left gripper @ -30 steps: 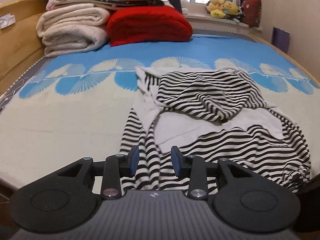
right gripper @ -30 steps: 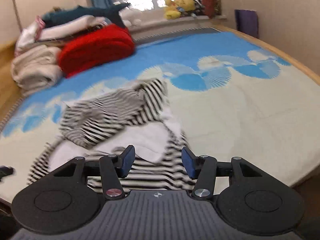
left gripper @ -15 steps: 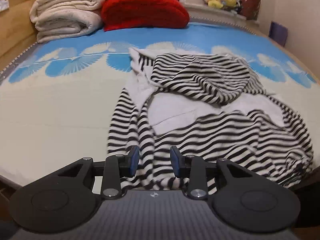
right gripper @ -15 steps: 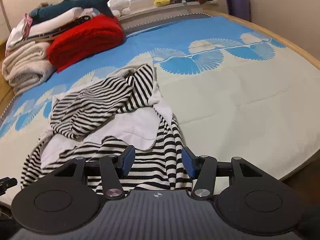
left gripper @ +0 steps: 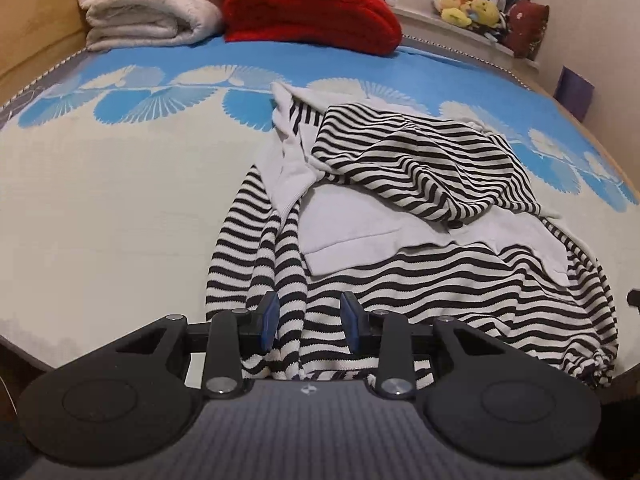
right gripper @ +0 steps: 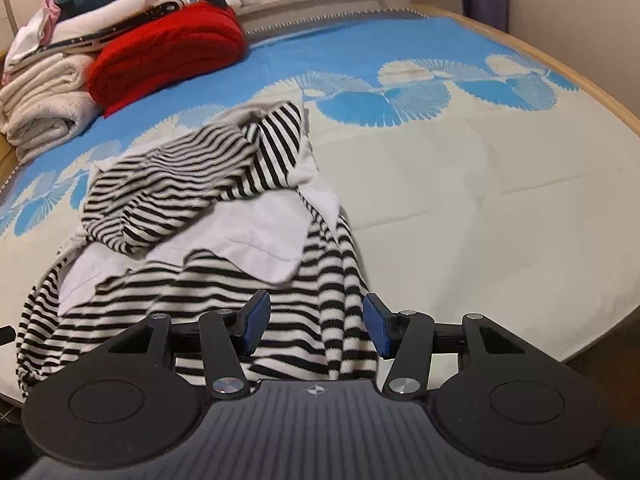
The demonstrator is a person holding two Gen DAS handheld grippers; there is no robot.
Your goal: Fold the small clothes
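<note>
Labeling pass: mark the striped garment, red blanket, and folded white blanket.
striped garment [left gripper: 460, 280]: left wrist view, lower striped body panel.
red blanket [left gripper: 312, 12]: left wrist view, top of the fold.
folded white blanket [right gripper: 44, 108]: right wrist view, rolled front edge.

The left gripper [left gripper: 308, 322] is level and low, its jaws parted with a moderate gap, and its blue pads [left gripper: 270, 320] face each other with nothing clamped between them. The right gripper [right gripper: 316, 328] sits in the same level, forward-pointing pose, its jaws spread wider, blue pads [right gripper: 376, 330] likewise gripping nothing. Both point the same way, side by side.
</note>
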